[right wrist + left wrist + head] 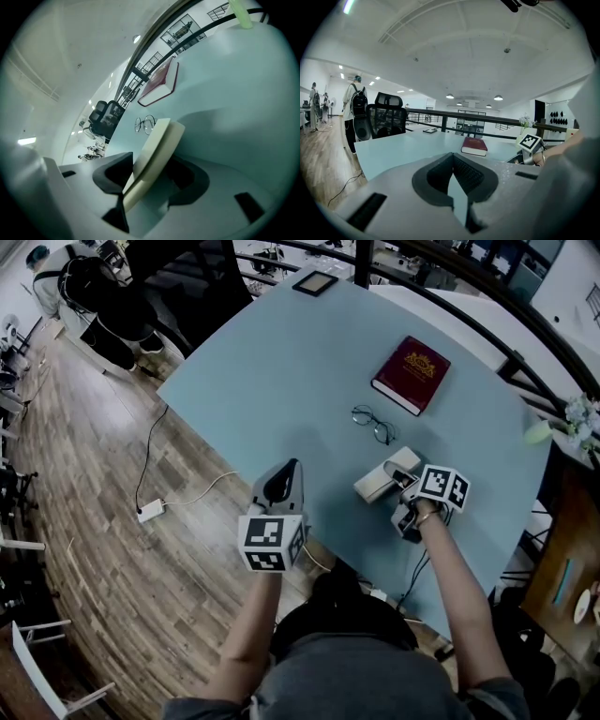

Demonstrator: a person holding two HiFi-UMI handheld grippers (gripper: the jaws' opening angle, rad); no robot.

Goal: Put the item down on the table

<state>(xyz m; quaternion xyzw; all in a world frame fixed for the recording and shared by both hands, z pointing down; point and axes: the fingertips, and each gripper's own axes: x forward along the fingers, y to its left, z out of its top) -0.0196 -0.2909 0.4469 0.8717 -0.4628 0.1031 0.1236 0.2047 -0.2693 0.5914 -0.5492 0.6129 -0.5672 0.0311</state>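
One wooden floor (pixel 84 549) is seen spread out on the left, and over it one big pale-blue table (pixel 281 381) is laid right across the head view. One black office chair (pixel 386 117) is parked at the table's far end, and just behind it one person with a black backpack (pixel 355 105) is picked out, standing, back turned.

Two grippers are counted. The left gripper (pixel 452 159) is held above the table's near edge, pads brought together at the tips, nothing caught between them. The right gripper (pixel 154 164) is held low at the table top, and here the jaws are parted: the one cream-coloured case (pixel 386 474) is set between them, leaning on one pad, with a dark gap shown at the other. The case is seen lying on the table top, close to the near edge.

One dark red book (pixel 411 374) is laid flat, well beyond the case. One dark flat panel (pixel 315 282) is left at the far edge. One pair of glasses (pixel 372 424) is placed between book and case, apart from both. Down on the floor, one white power block (pixel 150 511) is spotted, with a cable (pixel 155 451) run from it.
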